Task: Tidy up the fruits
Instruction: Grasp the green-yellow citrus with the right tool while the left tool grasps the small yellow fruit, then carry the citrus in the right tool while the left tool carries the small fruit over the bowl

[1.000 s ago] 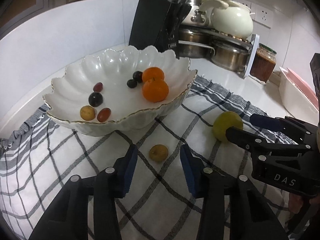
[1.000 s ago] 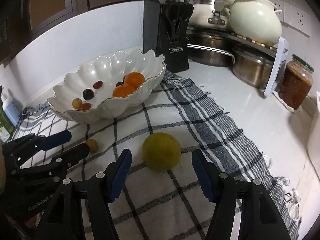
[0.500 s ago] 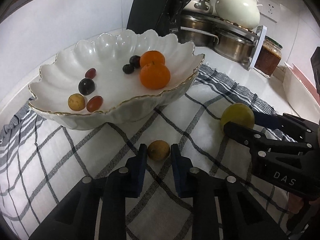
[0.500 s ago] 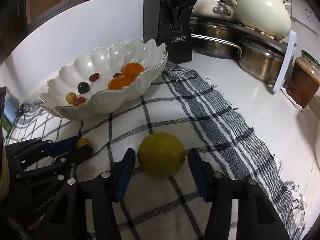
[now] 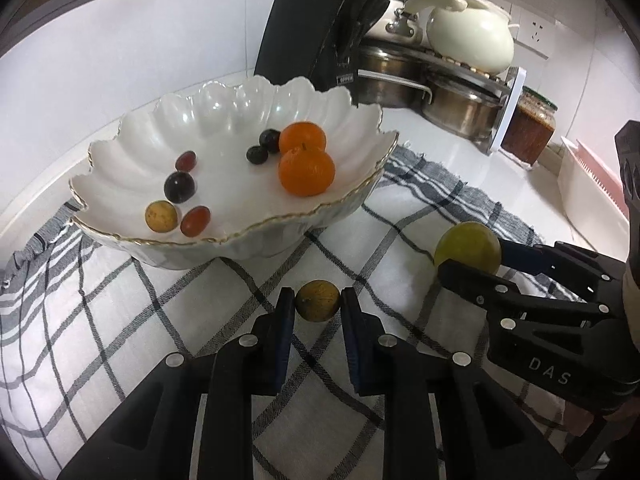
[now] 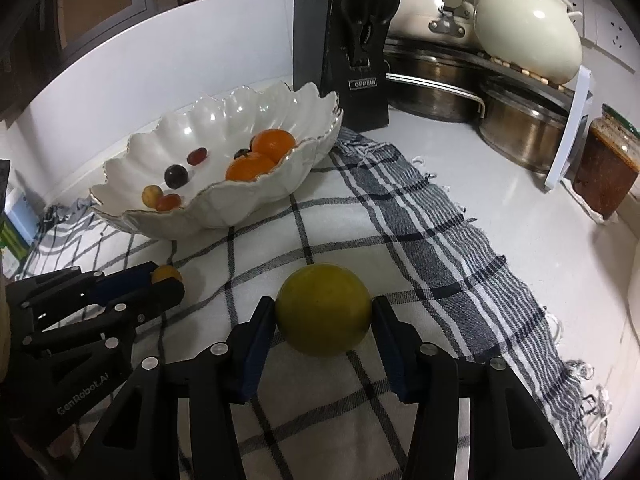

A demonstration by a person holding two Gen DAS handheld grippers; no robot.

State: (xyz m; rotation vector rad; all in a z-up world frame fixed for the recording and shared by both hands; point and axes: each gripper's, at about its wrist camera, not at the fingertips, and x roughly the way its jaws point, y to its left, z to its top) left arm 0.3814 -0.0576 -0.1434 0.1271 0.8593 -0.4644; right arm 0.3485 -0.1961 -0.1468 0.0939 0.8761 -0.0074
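Note:
My left gripper (image 5: 317, 307) is shut on a small brown-yellow fruit (image 5: 318, 301) on the checked cloth (image 5: 100, 320), just in front of the white scalloped bowl (image 5: 224, 104). My right gripper (image 6: 324, 318) is shut on a large yellow-green fruit (image 6: 324, 314) on the cloth. That fruit also shows in the left wrist view (image 5: 467, 247). The bowl (image 6: 224, 116) holds two oranges (image 5: 306, 170), several dark and red grapes (image 5: 180, 186) and a small yellow fruit (image 5: 161, 216).
A black knife block (image 6: 348, 52) stands behind the bowl. Steel pots (image 6: 520, 128), a cream ceramic pot (image 6: 528, 28) and a jar of red sauce (image 6: 608, 164) stand at the back right. A pink-and-white tray (image 5: 592, 188) stands at the far right.
Both grippers moved forward and closed: the left onto the small brown-yellow fruit, the right onto the large yellow-green fruit.

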